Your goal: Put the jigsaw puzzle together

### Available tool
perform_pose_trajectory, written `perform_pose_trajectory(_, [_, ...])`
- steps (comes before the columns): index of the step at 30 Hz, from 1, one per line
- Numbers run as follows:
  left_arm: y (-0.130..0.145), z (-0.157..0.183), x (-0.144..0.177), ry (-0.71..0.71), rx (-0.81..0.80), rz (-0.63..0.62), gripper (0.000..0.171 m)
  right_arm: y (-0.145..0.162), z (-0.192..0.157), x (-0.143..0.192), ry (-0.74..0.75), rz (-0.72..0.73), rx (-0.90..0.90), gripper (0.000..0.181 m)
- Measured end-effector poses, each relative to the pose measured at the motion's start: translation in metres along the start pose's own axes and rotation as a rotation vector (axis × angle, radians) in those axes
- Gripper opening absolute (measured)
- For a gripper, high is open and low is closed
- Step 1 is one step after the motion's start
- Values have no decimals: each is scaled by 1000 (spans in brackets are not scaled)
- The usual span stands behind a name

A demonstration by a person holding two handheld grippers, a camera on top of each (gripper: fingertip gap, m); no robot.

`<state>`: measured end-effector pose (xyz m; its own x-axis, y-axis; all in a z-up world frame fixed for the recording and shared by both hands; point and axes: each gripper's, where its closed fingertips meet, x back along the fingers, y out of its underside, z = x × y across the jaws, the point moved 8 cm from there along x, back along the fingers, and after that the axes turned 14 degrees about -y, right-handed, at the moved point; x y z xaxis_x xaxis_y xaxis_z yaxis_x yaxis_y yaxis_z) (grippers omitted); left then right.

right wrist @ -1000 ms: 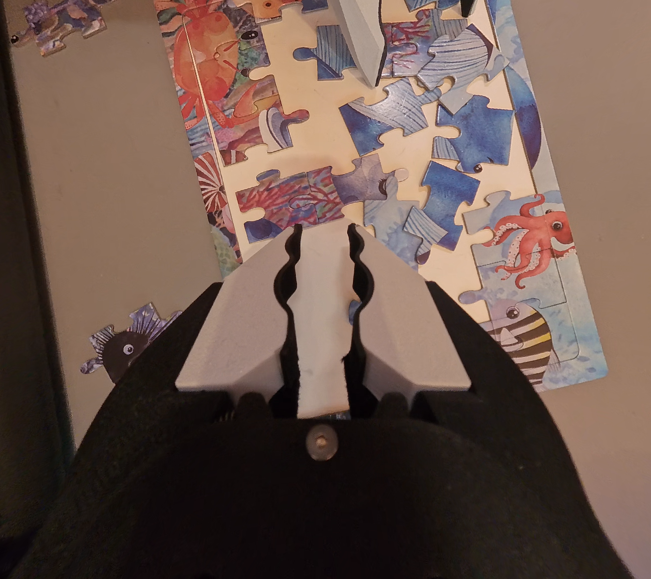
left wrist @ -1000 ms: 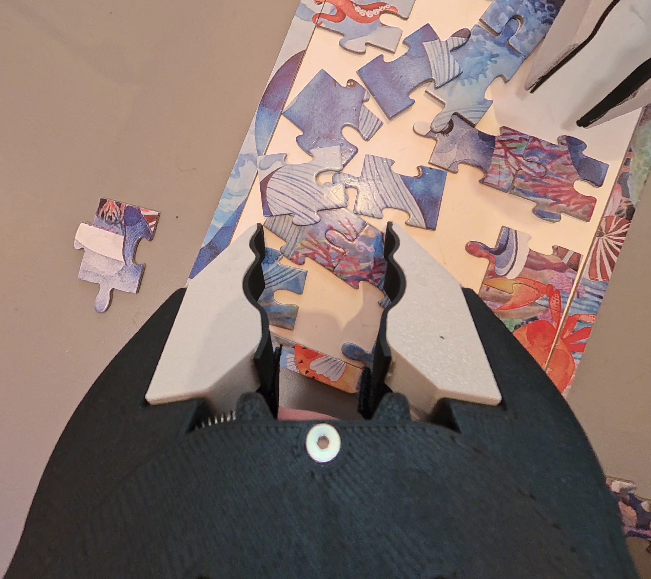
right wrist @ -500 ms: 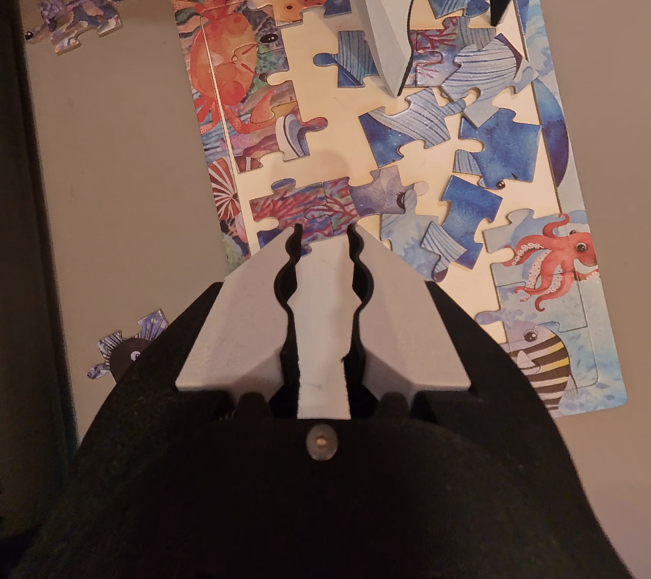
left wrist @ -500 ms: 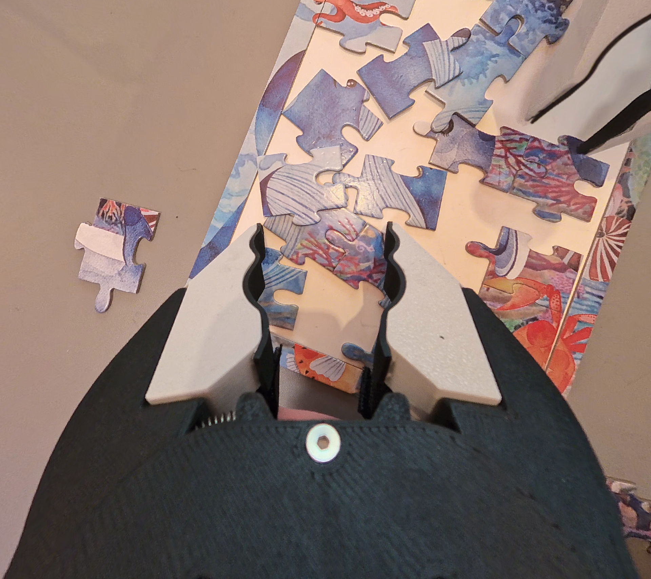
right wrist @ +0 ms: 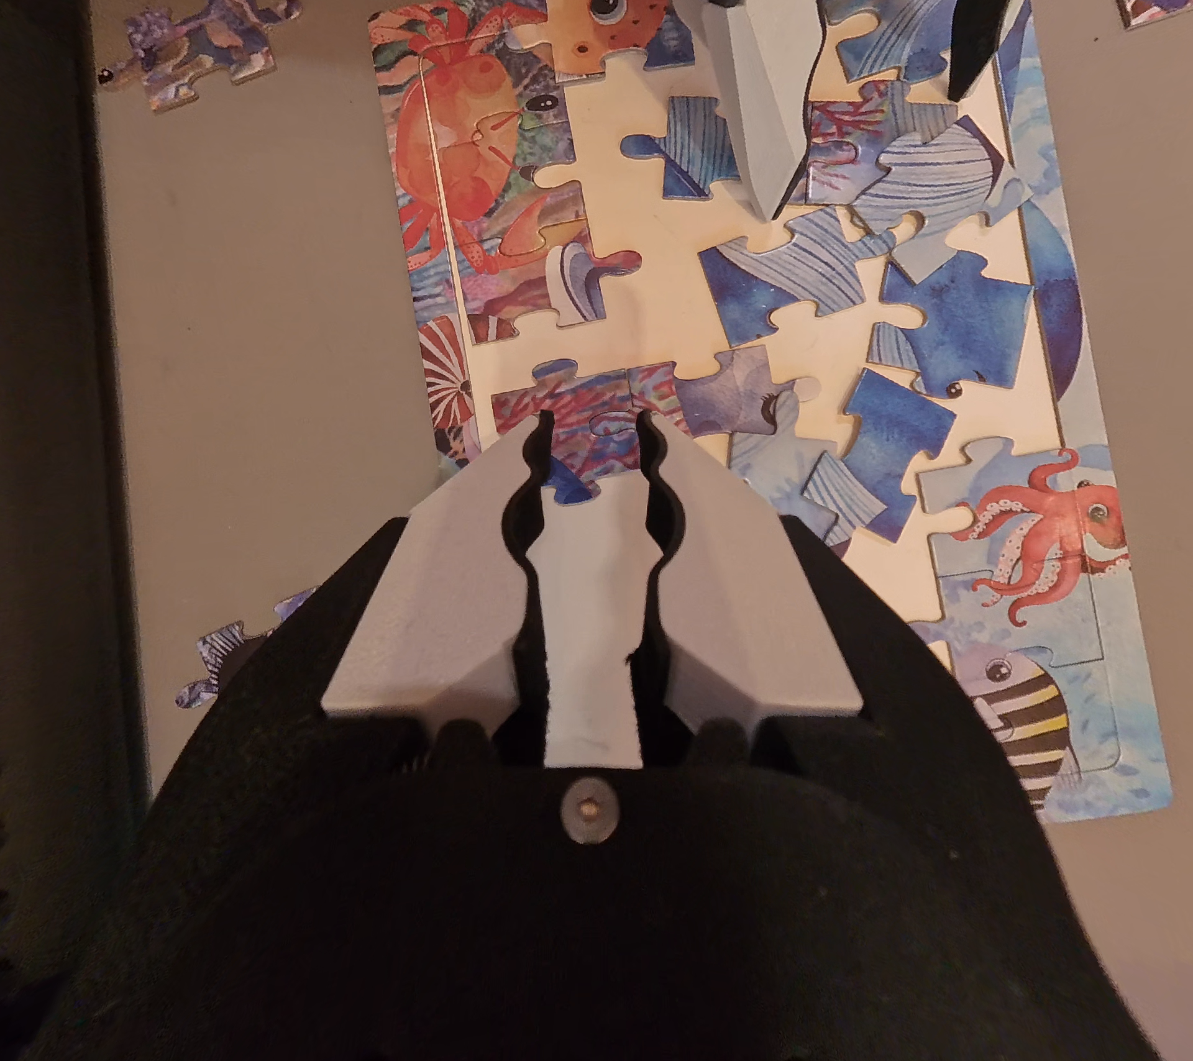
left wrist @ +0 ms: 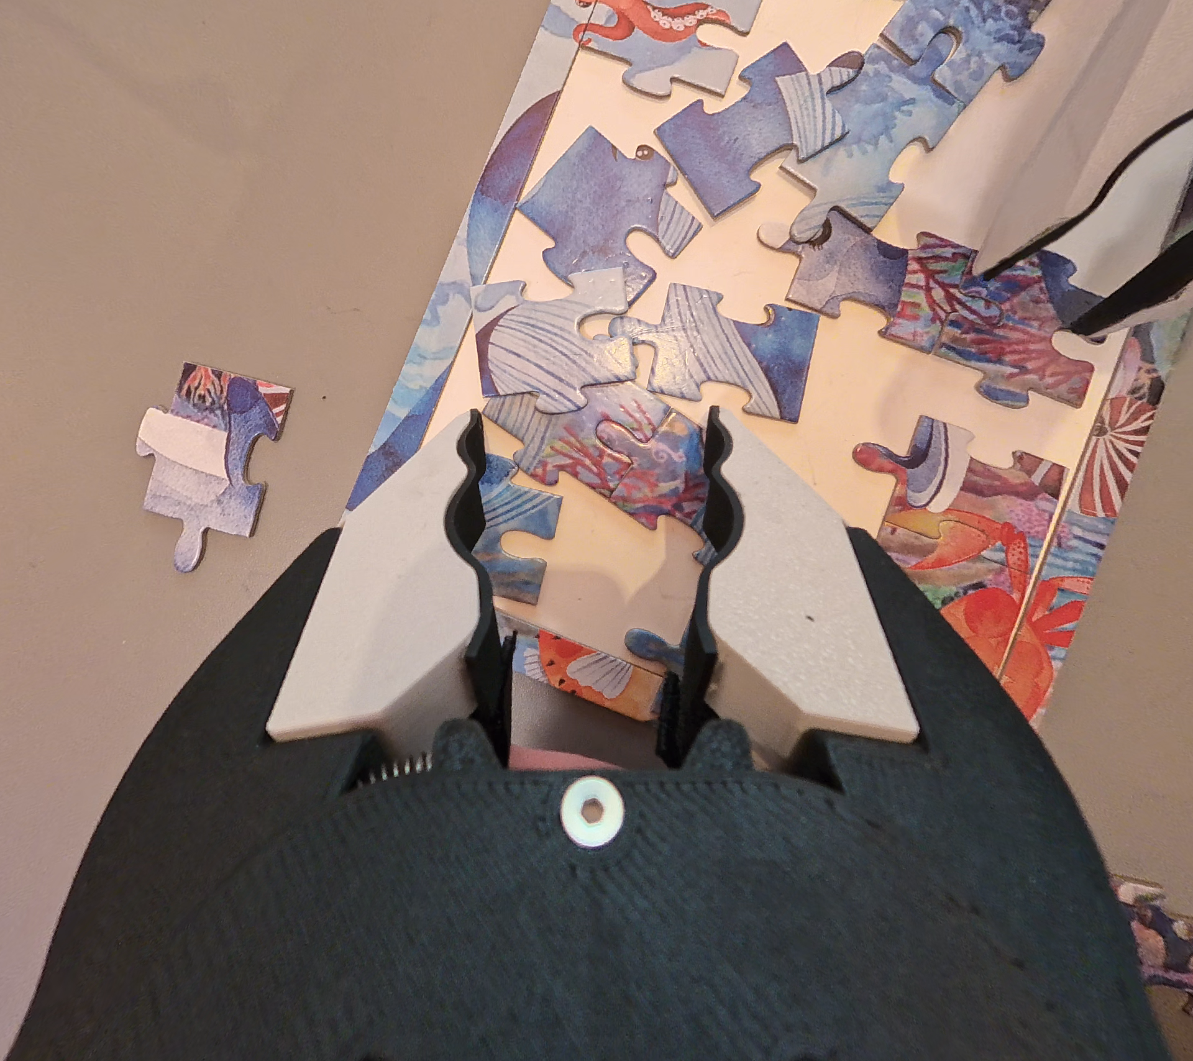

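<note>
Hovering over the puzzle board [right wrist: 652,307] with the right tongs [right wrist: 594,420] spread and gripping nothing. Looking straight down on the coral strip [right wrist: 581,394], joined red-coral pieces with a purple eyelash piece [right wrist: 736,391] locked on its end. Lying directly under the tips, close to the board's seashell edge, with the long axis running side to side across the view, in line with the way the jaws open. Probably calling for a nudge or a pinch across the short width, not along the length. Not managing to tell whether the tips are touching it yet.

Holding the left tongs [left wrist: 592,417] released too, parked above the striped whale pieces [left wrist: 549,346], well apart from the strip, so the right side is looking nearer. Leaving stray pieces out on the counter [right wrist: 258,320].

Finding no brand, label or readable writing anywhere.
</note>
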<state>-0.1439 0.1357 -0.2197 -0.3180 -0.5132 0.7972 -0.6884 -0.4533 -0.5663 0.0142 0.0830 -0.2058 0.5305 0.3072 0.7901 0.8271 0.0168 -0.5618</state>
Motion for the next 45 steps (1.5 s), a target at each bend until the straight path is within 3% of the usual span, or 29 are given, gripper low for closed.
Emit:
perform_pose_trajectory(20, [1,0,0,1,-1,3,66,7,5,8,57,28,-36,31])
perform_pose_trajectory(24, [1,0,0,1,-5,4,66,15,11,25,126,48,-84,32])
perform_pose_trajectory(27, [2,-1,0,1,-6,6,66,27,18,57,225,119,-154,32])
perform_pose_trajectory(34, [3,-2,0,4,-9,9,66,76,7,129,412,167,-335,38])
perform_pose_trajectory(45, [-1,-1,-5,8,-10,22,66,187,-38,130,448,133,-592,47])
